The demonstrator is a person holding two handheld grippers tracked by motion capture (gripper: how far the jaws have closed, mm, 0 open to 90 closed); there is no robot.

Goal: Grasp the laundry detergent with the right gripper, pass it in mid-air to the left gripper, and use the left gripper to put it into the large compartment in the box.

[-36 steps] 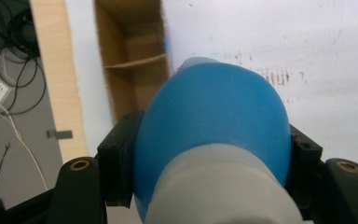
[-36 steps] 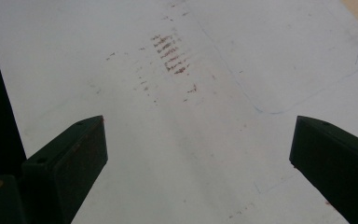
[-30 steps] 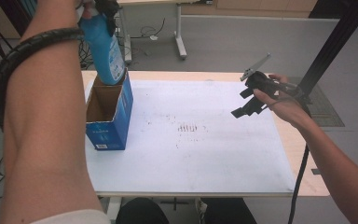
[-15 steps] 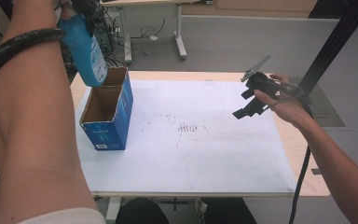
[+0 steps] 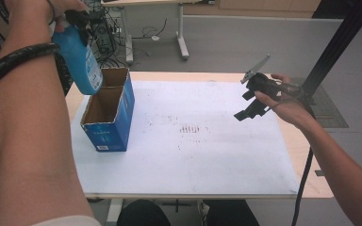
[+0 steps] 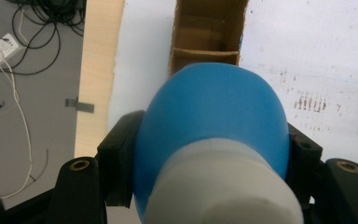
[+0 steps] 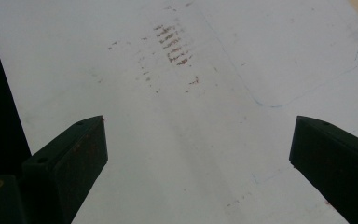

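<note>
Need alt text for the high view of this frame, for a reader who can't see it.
The left gripper holds a blue bottle upright above an open, blue-sided cardboard box at the left of a white-covered table. At the right, the right gripper hovers open over the table, holding nothing.

on the desk (image 5: 306,179) lies a sheet (image 5: 207,160) covering most of its top. an open box (image 5: 107,117) stands on the sheet at its left edge, toward the far side. a bottle (image 5: 80,59) hangs above the box's far opening, clamped in the left gripper (image 5: 78,19). the right gripper (image 5: 252,101) hangs above the sheet's right edge, well apart from the box. a patch of marks (image 5: 191,128) lies mid-sheet, between them.
</note>
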